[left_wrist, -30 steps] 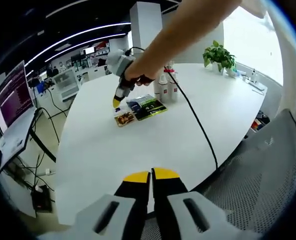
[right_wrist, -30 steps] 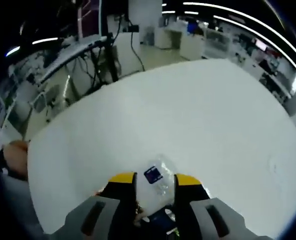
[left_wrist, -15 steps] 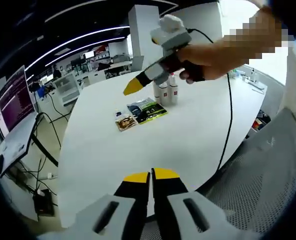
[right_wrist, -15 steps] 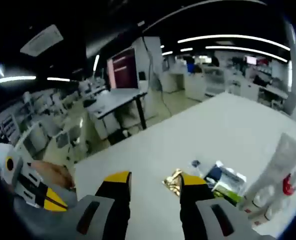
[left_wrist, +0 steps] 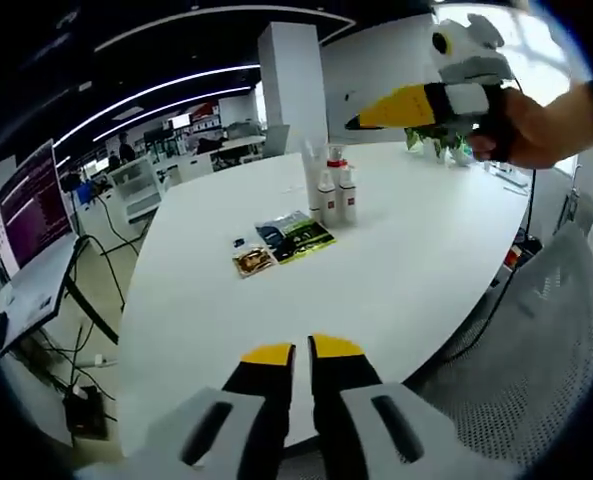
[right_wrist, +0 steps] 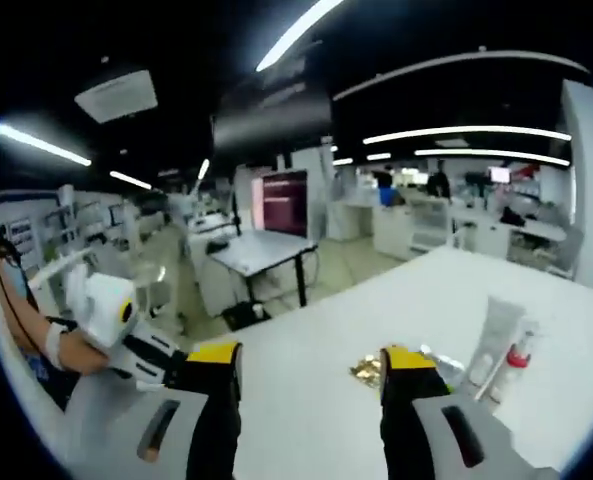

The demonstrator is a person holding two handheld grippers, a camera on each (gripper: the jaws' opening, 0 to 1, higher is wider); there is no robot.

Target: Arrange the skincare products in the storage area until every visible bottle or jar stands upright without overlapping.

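On the white table (left_wrist: 406, 270) stand a few small white bottles with red caps (left_wrist: 333, 192), upright and close together, with a pale tube (left_wrist: 311, 165) behind them. Flat sachets (left_wrist: 294, 232) lie just in front of them. My left gripper (left_wrist: 302, 352) hovers over the near table edge, jaws almost touching, holding nothing. My right gripper (left_wrist: 396, 105) is held high at the upper right by a hand (left_wrist: 541, 125). In the right gripper view my right gripper (right_wrist: 310, 358) is wide open and empty, high above the tube (right_wrist: 496, 335), a red-capped bottle (right_wrist: 517, 358) and a gold sachet (right_wrist: 366, 370).
A mesh chair (left_wrist: 541, 330) stands by the table's near right edge. A potted plant (left_wrist: 434, 140) sits at the far end. A desk with a monitor (left_wrist: 26, 205) is to the left. My left gripper (right_wrist: 111, 310) shows at the left of the right gripper view.
The right gripper let go of a clear packet by the sachets, opened wide, and rose away to the upper right. The left jaws have parted by a sliver.
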